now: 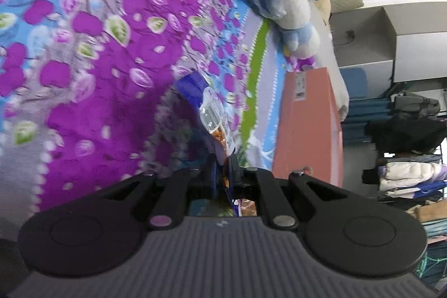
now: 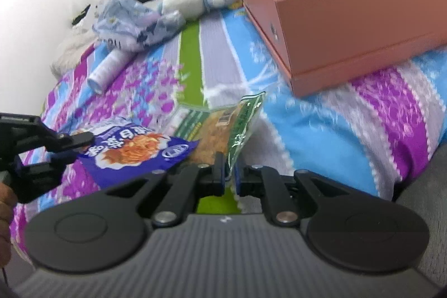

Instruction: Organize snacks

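We're pinching the blue-purple snack bag [image 2: 137, 150] with our left gripper [image 1: 223, 166], jaws clamped tight on its edge. Our right gripper [image 2: 229, 172] is squeezing the green snack packet [image 2: 237, 124] the same way. Both bags are hanging just over the flowery bedspread [image 1: 83, 74], near the open pink box [image 2: 349, 18].

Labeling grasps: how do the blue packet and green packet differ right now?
The blue packet has a printed food picture and white characters; the green packet has green striped edges around a clear window. The left claw pinches the blue packet at its edge; the right claw pinches the green packet at its corner. Both are gripped above the bedspread, outside the box.
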### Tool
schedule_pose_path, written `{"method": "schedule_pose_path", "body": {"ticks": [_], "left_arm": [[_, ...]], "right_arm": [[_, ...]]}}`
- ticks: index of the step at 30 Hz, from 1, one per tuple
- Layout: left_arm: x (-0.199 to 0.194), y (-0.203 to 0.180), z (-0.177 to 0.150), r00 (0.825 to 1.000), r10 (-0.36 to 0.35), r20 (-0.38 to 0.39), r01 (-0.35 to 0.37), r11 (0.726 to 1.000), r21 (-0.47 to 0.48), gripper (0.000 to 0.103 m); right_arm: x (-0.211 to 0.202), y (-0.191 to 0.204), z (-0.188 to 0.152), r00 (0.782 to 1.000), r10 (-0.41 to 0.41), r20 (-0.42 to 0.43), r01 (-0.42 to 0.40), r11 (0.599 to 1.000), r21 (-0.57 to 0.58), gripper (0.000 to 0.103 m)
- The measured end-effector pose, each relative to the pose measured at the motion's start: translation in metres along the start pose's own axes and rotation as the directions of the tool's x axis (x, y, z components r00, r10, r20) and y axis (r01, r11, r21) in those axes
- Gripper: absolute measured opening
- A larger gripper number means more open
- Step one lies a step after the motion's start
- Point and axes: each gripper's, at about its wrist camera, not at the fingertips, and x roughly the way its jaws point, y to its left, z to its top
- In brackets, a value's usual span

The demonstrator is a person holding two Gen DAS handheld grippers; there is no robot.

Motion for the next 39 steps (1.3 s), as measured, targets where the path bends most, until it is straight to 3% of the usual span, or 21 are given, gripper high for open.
{"method": "schedule_pose_path", "body": {"ticks": [3,4,5,6,7,8,9,14,19,23,28,32,35,39], "left_arm": [[-0.008,0.0,0.003,0.998,0.058,0.023,-0.058,0.998,0.025,0.01],[-0.009,-0.001,0.004,0.997,0.072,0.022,-0.073,0.997,0.037,0.012],[-0.011,-0.002,0.005,0.996,0.091,0.02,-0.092,0.994,0.052,0.021],[-0.01,-0.003,0.007,0.993,0.113,0.019,-0.114,0.992,0.06,0.042],[-0.011,-0.003,0.007,0.991,0.134,0.021,-0.135,0.989,0.067,0.054],[-0.013,-0.005,0.007,0.988,0.148,0.033,-0.15,0.986,0.078,0.069],[-0.015,-0.006,0.006,0.985,0.164,0.051,-0.168,0.982,0.088,0.073],[-0.023,-0.015,0.003,0.96,0.259,0.105,-0.272,0.953,0.133,0.09],[-0.018,-0.024,-0.001,0.944,0.307,0.121,-0.325,0.929,0.175,0.094],[-0.011,-0.034,-0.004,0.925,0.354,0.137,-0.378,0.891,0.252,0.095],[0.002,-0.045,-0.007,0.912,0.384,0.143,-0.409,0.838,0.361,0.095],[0.016,-0.051,-0.013,0.879,0.456,0.141,-0.468,0.767,0.439,0.096],[0.018,-0.047,-0.016,0.878,0.464,0.116,-0.469,0.784,0.408,0.096],[0.014,-0.04,-0.021,0.881,0.466,0.085,-0.466,0.822,0.326,0.096]], "right_arm": [[0.006,-0.005,0.001,1.0,0.002,-0.026,-0.002,1.0,0.005,0.014],[0.007,-0.005,0.001,0.999,0.003,-0.033,-0.003,1.0,0.003,0.019],[0.007,-0.005,0.001,0.999,0.005,-0.04,-0.005,1.0,0.0,0.025],[0.006,-0.006,0.001,0.999,0.009,-0.045,-0.009,1.0,-0.005,0.041],[0.006,-0.005,0.0,0.999,0.014,-0.047,-0.015,1.0,-0.014,0.06],[0.005,-0.005,-0.002,0.999,0.014,-0.041,-0.015,1.0,-0.026,0.067],[0.003,-0.002,-0.003,0.999,0.01,-0.033,-0.011,0.999,-0.042,0.075],[-0.003,0.003,-0.003,1.0,-0.018,0.005,0.018,0.994,-0.112,0.078],[-0.01,0.004,0.002,0.994,-0.058,0.092,0.074,0.982,-0.172,0.084],[-0.015,0.006,0.005,0.984,-0.075,0.159,0.111,0.967,-0.23,0.084],[-0.007,0.013,0.007,0.99,0.014,0.141,0.029,0.953,-0.3,0.084],[0.017,0.02,0.008,0.997,0.031,0.067,-0.004,0.929,-0.371,0.084],[0.031,0.023,0.01,0.998,0.051,0.044,-0.028,0.908,-0.418,0.084],[0.045,0.026,0.011,0.998,0.052,0.021,-0.033,0.847,-0.531,0.088]]}}
